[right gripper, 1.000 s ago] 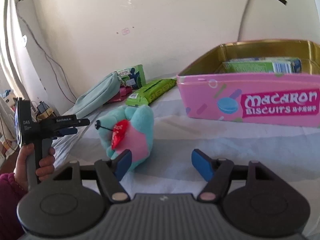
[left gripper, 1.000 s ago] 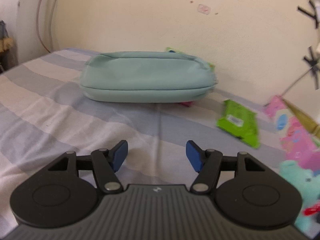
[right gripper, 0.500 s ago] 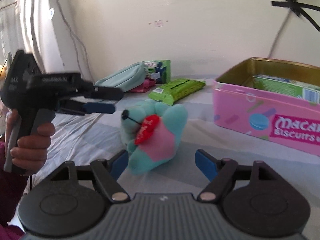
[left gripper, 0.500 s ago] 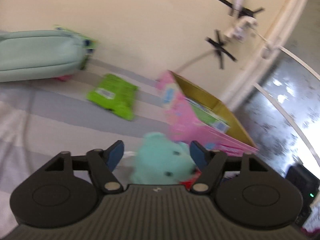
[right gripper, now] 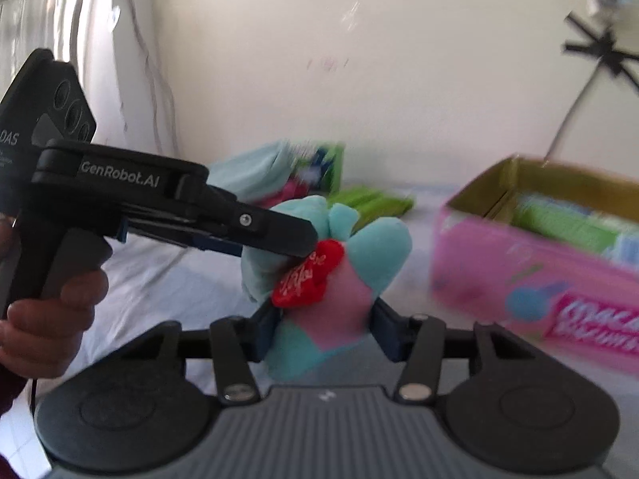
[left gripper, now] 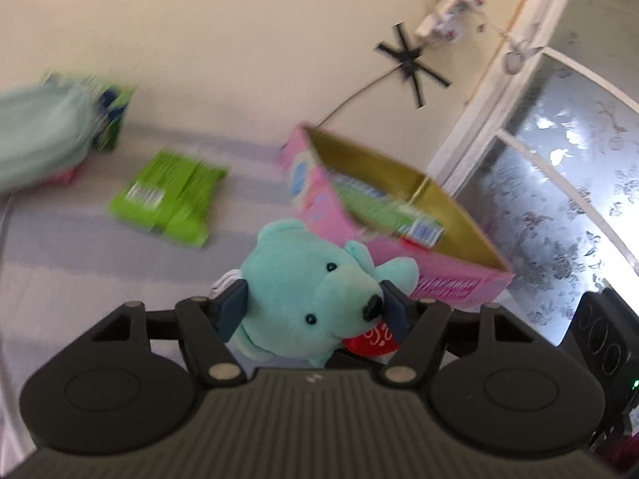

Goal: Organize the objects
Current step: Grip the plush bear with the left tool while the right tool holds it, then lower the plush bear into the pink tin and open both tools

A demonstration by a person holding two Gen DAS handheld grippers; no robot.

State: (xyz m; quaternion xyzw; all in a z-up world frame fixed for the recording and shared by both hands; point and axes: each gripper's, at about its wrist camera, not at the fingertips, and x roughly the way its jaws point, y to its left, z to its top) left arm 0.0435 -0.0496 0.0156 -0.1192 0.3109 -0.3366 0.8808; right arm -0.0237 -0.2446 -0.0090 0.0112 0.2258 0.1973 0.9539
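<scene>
We are now closing both tongs, left gripper (left gripper: 313,309) and right gripper (right gripper: 323,329), on the teddy bear (left gripper: 307,291), earlier untouched; the pink tin (left gripper: 403,247) is waiting at the right.

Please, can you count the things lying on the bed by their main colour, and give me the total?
Teal: 2, teddy bear and pouch
Green: 3, flat packet, small box behind the pouch, packet inside the tin
Pink: 1, biscuit tin
Total: 6
</scene>
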